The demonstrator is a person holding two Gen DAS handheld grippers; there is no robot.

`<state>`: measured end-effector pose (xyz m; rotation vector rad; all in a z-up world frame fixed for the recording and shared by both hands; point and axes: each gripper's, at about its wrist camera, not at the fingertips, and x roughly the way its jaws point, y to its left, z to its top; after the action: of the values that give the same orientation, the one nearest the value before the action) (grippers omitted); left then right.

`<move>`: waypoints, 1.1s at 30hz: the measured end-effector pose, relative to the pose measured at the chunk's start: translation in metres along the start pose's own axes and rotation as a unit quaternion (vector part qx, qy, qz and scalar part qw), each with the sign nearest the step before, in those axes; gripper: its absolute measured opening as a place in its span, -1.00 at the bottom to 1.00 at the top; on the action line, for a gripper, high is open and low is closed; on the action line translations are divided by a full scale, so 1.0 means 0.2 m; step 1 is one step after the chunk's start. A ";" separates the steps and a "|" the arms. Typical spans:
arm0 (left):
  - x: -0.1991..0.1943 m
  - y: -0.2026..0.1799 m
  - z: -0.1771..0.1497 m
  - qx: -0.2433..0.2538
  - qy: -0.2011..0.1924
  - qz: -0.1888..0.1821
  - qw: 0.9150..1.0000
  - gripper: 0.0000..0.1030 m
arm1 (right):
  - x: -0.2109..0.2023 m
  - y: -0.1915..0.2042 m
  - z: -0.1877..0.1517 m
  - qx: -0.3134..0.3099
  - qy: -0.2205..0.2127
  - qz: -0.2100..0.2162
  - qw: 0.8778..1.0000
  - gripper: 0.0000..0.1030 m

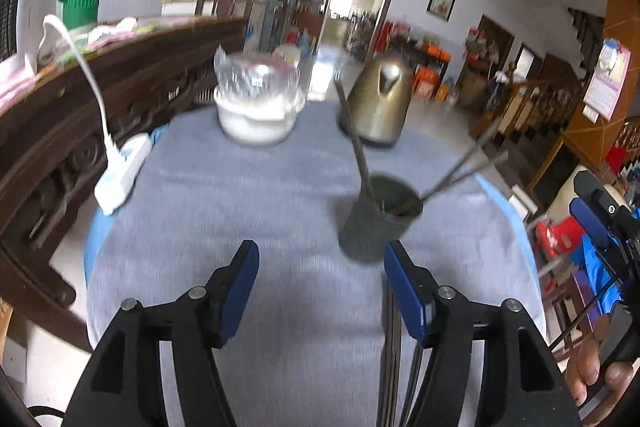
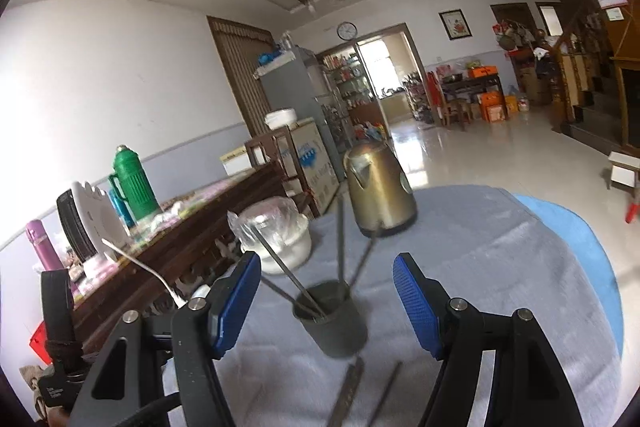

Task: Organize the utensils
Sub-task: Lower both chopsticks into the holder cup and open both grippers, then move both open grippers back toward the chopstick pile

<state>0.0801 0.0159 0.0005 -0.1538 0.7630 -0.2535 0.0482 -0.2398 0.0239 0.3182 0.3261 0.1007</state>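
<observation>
A dark grey cup [image 1: 376, 223] stands on the grey cloth and holds three thin metal utensils [image 1: 358, 147] that lean out of it. It also shows in the right wrist view [image 2: 332, 319]. More metal utensils [image 2: 348, 391] lie flat on the cloth in front of the cup, and show under the right finger in the left wrist view [image 1: 394, 347]. My left gripper [image 1: 320, 291] is open and empty, just short of the cup. My right gripper [image 2: 328, 303] is open and empty, with the cup seen between its fingers.
A gold kettle [image 1: 380, 103] and a white bowl covered in plastic [image 1: 258, 99] stand at the far side of the table [image 1: 240, 227]. A white power strip [image 1: 122, 171] lies at the left edge. A dark wooden cabinet [image 1: 100, 95] stands at left.
</observation>
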 end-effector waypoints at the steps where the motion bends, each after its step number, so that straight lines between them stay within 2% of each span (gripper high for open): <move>1: 0.01 -0.01 -0.02 -0.001 0.008 0.000 1.000 0.28 | -0.01 -0.02 -0.01 0.002 0.004 -0.003 1.000 0.42; 7: 0.07 -0.03 -0.11 -0.004 0.053 0.012 0.998 0.29 | -0.03 -0.17 -0.12 0.034 0.041 -0.022 0.998 0.42; 19: 0.17 -0.05 -0.17 0.004 0.087 0.019 0.996 0.29 | 0.01 -0.47 -0.32 0.107 0.122 -0.037 0.986 0.36; 22: 0.21 -0.08 -0.17 0.018 0.086 0.015 0.996 0.29 | 0.05 -0.51 -0.35 0.121 0.140 -0.032 0.982 0.11; 24: 0.23 -0.10 -0.18 0.028 0.085 0.009 0.996 0.29 | 0.08 -0.52 -0.38 0.127 0.159 -0.024 0.979 -0.16; 25: 0.24 -0.11 -0.18 0.031 0.086 0.006 0.996 0.29 | 0.10 -0.52 -0.39 0.127 0.169 -0.022 0.977 -0.21; 33: 0.37 -0.16 -0.24 0.055 0.110 -0.022 0.992 0.29 | 0.25 -0.50 -0.51 0.132 0.229 -0.025 0.964 -0.23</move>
<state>0.0915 -0.0366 -0.0757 -0.0388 0.9634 -0.3574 0.0672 -0.2977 -0.1151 0.5522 0.8103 0.0794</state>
